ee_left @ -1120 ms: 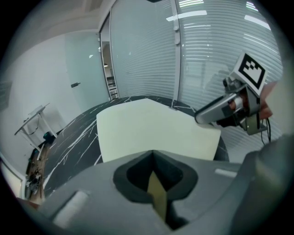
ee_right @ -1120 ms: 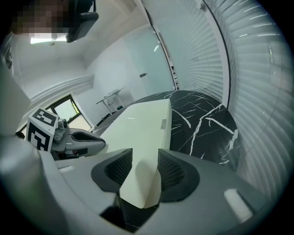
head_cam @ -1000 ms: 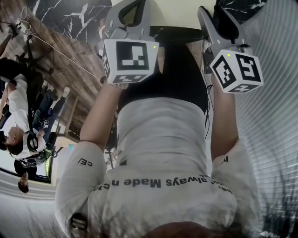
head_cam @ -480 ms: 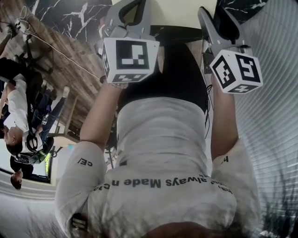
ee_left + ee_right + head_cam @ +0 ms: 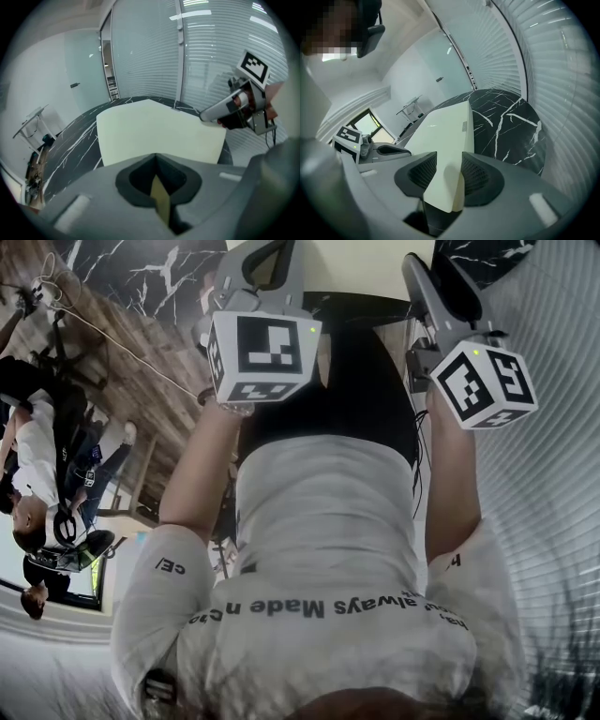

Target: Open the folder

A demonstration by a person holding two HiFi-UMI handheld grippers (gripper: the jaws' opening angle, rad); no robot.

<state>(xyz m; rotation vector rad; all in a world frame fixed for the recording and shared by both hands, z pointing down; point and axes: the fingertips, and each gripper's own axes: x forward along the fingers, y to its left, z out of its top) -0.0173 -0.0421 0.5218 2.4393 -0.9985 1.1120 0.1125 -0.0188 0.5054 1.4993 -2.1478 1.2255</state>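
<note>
One folder [image 5: 446,136] (cream, flat, rectangular) is out in front of you over the one black marbled table [image 5: 506,126], with its near edge up at your two grippers. In the right gripper view its long axis runs straight away from the jaws toward the far side of the table, with the broad face up and the thick side edge to the right. Whether its far end rests on the table cannot be told. Your right gripper [image 5: 449,174] has the folder's near corner between its two ribbed pads [image 5: 423,171], which have just been closing and now sit against it on both sides. Your left gripper [image 5: 161,206] is pinched shut on a thin yellowish edge, seen edge-on — the folder's, as far as shows. Each gripper carries one marker cube [image 5: 262,357], two in all, above your forearms in the head view
</note>
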